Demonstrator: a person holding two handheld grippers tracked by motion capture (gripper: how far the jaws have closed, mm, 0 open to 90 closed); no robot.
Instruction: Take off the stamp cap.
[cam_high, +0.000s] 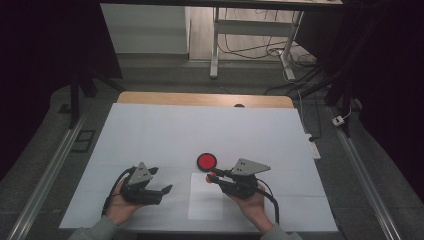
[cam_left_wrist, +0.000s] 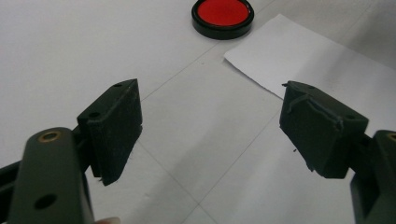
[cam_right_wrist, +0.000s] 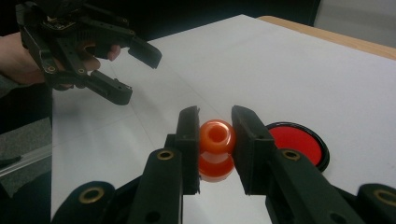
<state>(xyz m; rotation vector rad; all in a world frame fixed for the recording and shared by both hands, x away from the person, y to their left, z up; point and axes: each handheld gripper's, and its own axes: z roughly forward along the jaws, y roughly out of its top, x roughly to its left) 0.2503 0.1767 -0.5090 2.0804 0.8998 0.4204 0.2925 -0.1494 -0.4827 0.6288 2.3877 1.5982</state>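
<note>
An orange stamp (cam_right_wrist: 215, 149), a small waisted knob with a hollow in its top, is clamped between the two black jaws of the right gripper (cam_right_wrist: 215, 140), which have closed narrowly on its sides so that it is kept upright with its lower face towards the table. It is held just beside the red ink pad (cam_right_wrist: 295, 144), a round red disc in a black rim, and at the far edge of the loose white sheet (cam_high: 206, 197); whether it touches the surface cannot be told. Such a placement suggests (as a judgement only) that the stamp is meant to be inked on the pad and pressed onto the sheet, both being kept within short reach. The left gripper (cam_left_wrist: 210, 126) is held apart to the left, above the white table cover (cam_high: 150, 135), its jaws spread wide with nothing between them; it seems to be kept ready to steady the sheet, which lies flat and unweighted. A bare wooden edge (cam_high: 205, 99) of the table is seen beyond the cover.
</note>
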